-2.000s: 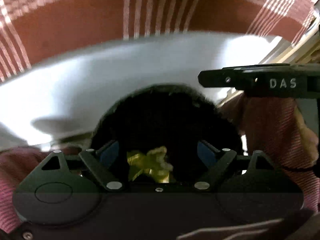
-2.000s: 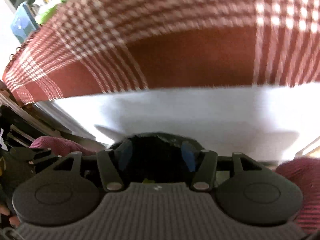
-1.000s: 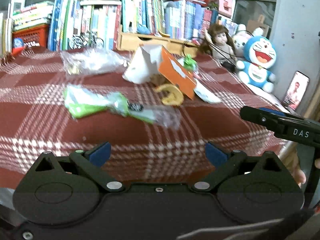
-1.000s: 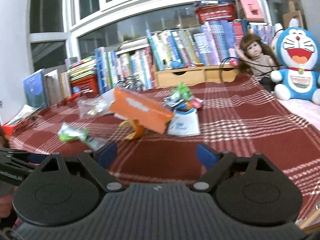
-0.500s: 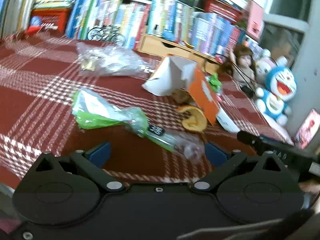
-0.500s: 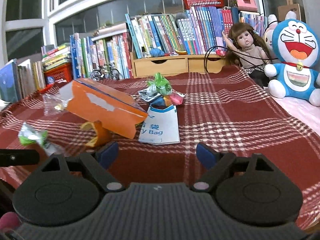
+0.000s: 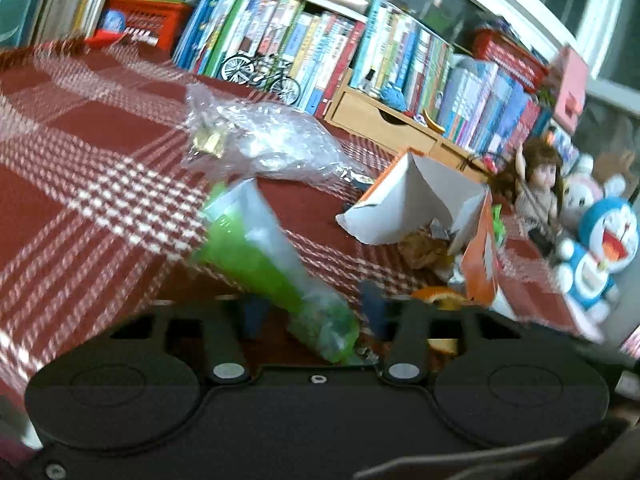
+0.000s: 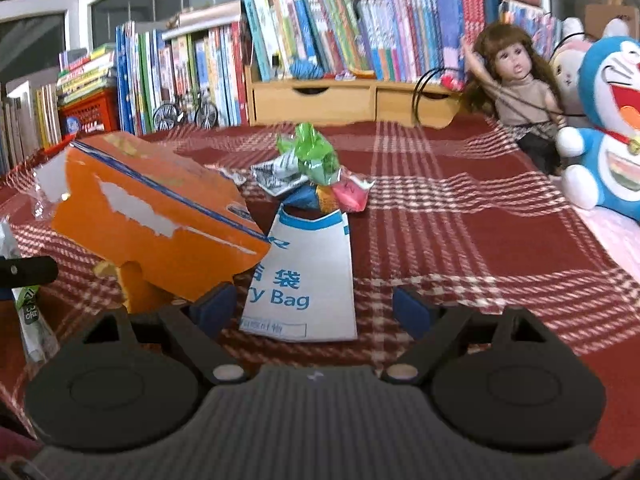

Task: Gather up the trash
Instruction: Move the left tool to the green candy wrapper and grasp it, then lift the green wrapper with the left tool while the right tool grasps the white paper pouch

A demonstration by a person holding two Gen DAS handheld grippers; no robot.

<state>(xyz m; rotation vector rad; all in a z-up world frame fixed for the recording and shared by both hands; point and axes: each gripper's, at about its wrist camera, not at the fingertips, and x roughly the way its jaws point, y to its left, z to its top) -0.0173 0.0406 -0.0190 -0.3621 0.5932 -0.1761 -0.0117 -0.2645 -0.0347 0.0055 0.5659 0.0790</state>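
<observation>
A green and clear plastic wrapper point(image 7: 256, 256) lies on the red plaid cloth, its near end between the pads of my left gripper point(image 7: 312, 316). Those jaws are closing, and a strip of cloth still shows beside the left pad. Beyond it lie a crumpled clear bag point(image 7: 260, 140), a torn orange box point(image 7: 476, 248) and an orange peel point(image 7: 440, 294). My right gripper point(image 8: 312, 312) stands open over the near edge of a white paper bag point(image 8: 308, 276), beside the orange box point(image 8: 160, 216). Small crumpled candy wrappers point(image 8: 312, 172) sit behind the bag.
Rows of books, a wooden drawer unit point(image 8: 320, 100) and a model bicycle point(image 7: 260, 72) line the table's back. A doll point(image 8: 516, 80) and a blue plush toy point(image 8: 612, 128) sit at the right. The left gripper's finger point(image 8: 24, 270) shows at the right view's left edge.
Both grippers rose from a dark bag to the table, then moved in toward the litter. The left jaws have narrowed around the green wrapper's end. The right jaws stay wide.
</observation>
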